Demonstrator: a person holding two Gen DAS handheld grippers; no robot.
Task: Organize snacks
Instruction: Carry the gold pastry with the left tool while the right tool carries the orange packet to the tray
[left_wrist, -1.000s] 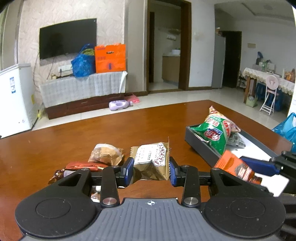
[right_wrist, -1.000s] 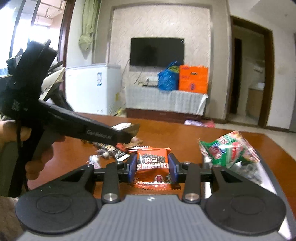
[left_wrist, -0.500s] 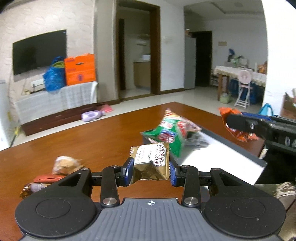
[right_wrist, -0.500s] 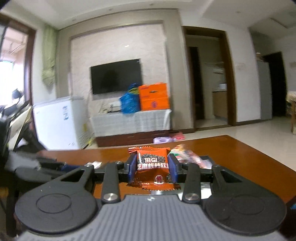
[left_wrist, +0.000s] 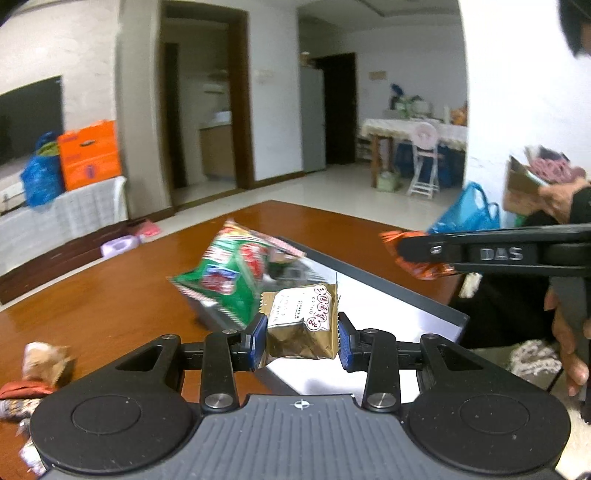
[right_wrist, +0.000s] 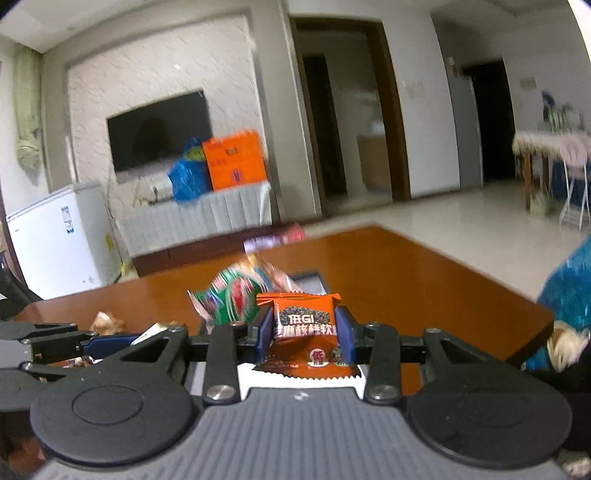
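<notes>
My left gripper (left_wrist: 301, 338) is shut on a gold snack packet (left_wrist: 303, 325) and holds it over the near corner of a dark tray with a white floor (left_wrist: 373, 310). A green and red snack bag (left_wrist: 236, 273) leans in the tray's far end. My right gripper (right_wrist: 304, 332) is shut on an orange snack packet (right_wrist: 304, 328) above the tray (right_wrist: 314, 277); it shows in the left wrist view as a black arm (left_wrist: 498, 253) with the orange packet (left_wrist: 397, 236) at its tip. The green bag (right_wrist: 231, 299) lies behind it.
Loose snacks (left_wrist: 40, 373) lie on the brown wooden table (left_wrist: 110, 295) at the left. The table's right edge (right_wrist: 517, 295) is near a blue bag (right_wrist: 569, 291). The person's hand (left_wrist: 569, 339) is at the right.
Both grippers have swung to the right with their packets. The left gripper now hangs over the tray's near corner. The loose snacks have slid to the left of the view.
</notes>
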